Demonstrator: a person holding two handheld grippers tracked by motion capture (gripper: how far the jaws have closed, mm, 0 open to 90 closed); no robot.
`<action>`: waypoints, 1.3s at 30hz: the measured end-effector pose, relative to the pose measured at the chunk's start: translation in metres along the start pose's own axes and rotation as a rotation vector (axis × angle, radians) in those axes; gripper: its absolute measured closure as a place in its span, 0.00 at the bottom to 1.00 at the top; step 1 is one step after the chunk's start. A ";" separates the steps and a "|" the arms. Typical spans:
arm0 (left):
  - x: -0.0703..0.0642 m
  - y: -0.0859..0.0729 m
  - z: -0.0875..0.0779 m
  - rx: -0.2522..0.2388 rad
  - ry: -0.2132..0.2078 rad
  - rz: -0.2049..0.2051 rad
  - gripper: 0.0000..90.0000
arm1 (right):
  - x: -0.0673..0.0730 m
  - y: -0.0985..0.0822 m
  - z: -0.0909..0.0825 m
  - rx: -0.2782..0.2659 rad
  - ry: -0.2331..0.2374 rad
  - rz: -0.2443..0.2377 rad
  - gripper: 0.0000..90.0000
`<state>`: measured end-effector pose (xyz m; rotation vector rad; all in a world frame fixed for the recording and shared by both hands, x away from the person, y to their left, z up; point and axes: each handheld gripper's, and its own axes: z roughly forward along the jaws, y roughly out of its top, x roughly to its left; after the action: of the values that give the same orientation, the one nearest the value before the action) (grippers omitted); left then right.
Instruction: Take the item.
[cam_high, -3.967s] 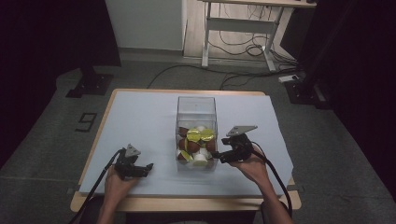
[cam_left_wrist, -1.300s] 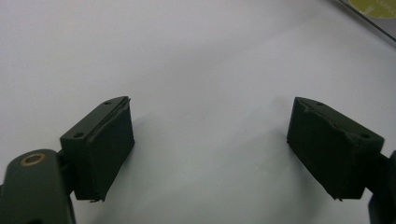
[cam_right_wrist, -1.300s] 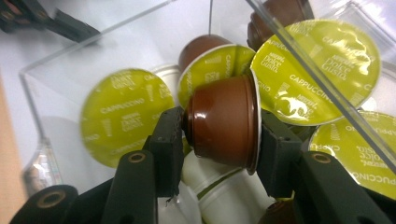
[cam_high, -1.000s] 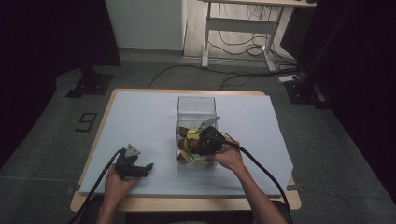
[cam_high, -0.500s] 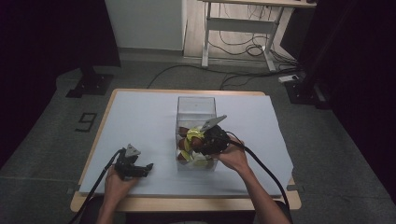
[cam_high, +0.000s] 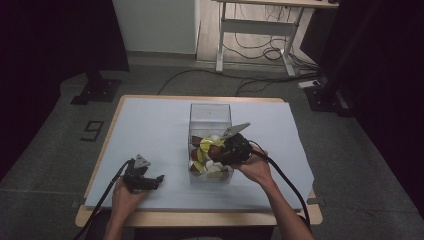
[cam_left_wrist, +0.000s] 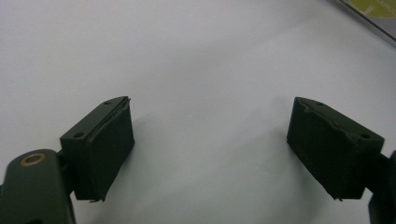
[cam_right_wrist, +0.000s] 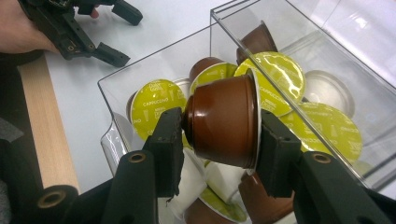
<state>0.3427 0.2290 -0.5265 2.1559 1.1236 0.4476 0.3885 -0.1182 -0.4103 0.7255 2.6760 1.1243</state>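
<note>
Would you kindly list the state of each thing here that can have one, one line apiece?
Right gripper: shut on the brown capsule.
Brown capsule: held on its side above the other capsules, foil lid against one jaw.
Clear box: open-topped, upright, partly filled with capsules.
Left gripper: open, nothing between its jaws, low over the white table cover.

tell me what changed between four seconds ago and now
The right gripper went from beside the clear box into it and now grips a brown coffee capsule, lifted above the others. The left gripper stayed open on the table, and the box has not moved.
</note>
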 end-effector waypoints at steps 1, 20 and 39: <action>0.000 0.000 0.000 0.000 0.000 0.000 0.16 | -0.001 -0.001 -0.001 0.001 0.001 -0.003 0.62; 0.000 0.000 0.000 0.000 0.001 -0.001 0.15 | -0.010 -0.008 -0.025 -0.027 -0.013 0.033 0.62; 0.000 0.001 0.003 0.030 -0.007 0.000 0.02 | -0.019 -0.018 -0.044 -0.033 -0.066 0.065 0.62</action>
<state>0.3453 0.2277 -0.5276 2.1816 1.1334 0.4248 0.3848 -0.1661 -0.3932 0.8340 2.5912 1.1362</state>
